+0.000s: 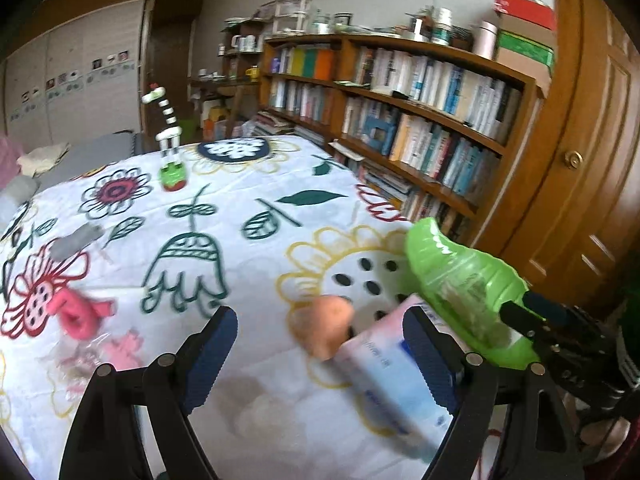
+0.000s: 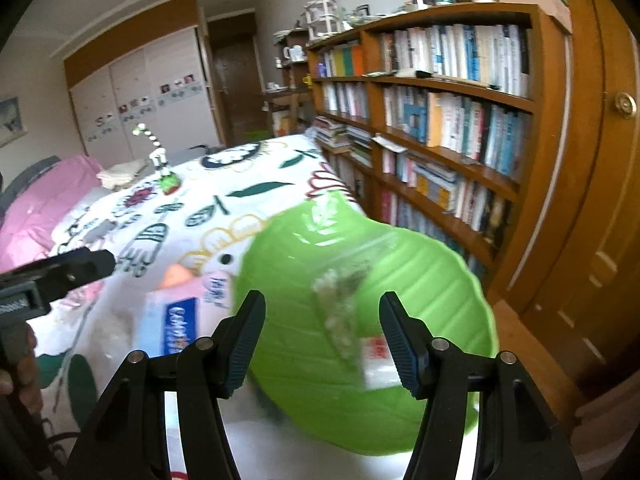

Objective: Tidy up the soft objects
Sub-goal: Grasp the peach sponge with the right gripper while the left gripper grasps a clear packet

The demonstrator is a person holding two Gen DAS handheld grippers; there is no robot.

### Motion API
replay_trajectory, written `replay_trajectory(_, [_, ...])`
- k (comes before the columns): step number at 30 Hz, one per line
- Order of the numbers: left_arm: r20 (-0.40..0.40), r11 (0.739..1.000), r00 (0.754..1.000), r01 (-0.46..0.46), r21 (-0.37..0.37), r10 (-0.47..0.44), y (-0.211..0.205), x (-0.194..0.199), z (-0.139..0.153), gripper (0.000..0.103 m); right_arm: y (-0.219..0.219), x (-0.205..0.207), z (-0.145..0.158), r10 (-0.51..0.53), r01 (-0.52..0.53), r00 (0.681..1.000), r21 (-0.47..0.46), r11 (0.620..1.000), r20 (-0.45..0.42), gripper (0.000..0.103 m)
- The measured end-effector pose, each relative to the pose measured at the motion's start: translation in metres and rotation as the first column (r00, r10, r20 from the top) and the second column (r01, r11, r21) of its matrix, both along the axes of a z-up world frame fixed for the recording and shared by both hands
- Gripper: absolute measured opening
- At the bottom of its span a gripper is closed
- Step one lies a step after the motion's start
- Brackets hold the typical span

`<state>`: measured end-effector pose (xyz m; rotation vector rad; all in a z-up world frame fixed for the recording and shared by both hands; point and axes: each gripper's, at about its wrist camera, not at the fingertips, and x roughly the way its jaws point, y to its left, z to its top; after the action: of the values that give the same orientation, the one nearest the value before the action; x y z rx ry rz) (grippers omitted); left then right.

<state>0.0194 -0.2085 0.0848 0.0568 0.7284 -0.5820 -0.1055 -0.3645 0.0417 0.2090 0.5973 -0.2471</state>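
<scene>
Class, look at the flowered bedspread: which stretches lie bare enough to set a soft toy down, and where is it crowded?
Bare: the middle of the bedspread, between the giraffe toy, the grey cloth and the pink plush. Crowded: the near right corner, where the green basin, tissue pack and orange plush bunch together.

The left gripper (image 1: pixel 320 364) tilts downward with its jaws spread wide. The right gripper (image 2: pixel 322 340) also angles down, its jaws about halfway apart, their pads (image 2: pixel 402 344) bare.
</scene>
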Motion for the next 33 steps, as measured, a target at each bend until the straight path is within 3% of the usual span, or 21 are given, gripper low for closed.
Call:
replay_trajectory(11, [-0.034,0.994,0.994,-0.107,-0.008,0.106,0.052,0.009,-0.011,0.088,0.032,0.021,0.009,0.136,-0.137,0.991,0.043,0.990,0.014,0.063])
replay_trajectory(23, [-0.121,0.999,0.992,-0.034,0.036,0.039,0.054,-0.006,-0.048,0.086,0.056,0.042,0.015,0.209,-0.208,0.978,0.036,0.977,-0.017,0.063])
replay_trajectory(28, [-0.166,0.999,0.986,0.010,0.035,-0.004,0.046,-0.006,-0.060,0.058,0.065,0.055,0.020,0.251,-0.250,0.967,0.035,0.968,-0.039,0.063])
replay_trajectory(33, [-0.189,0.999,0.981,0.033,0.013,-0.030,0.046,-0.007,-0.066,0.044,0.072,0.076,0.021,0.307,-0.302,0.949,0.074,0.950,-0.072,0.063])
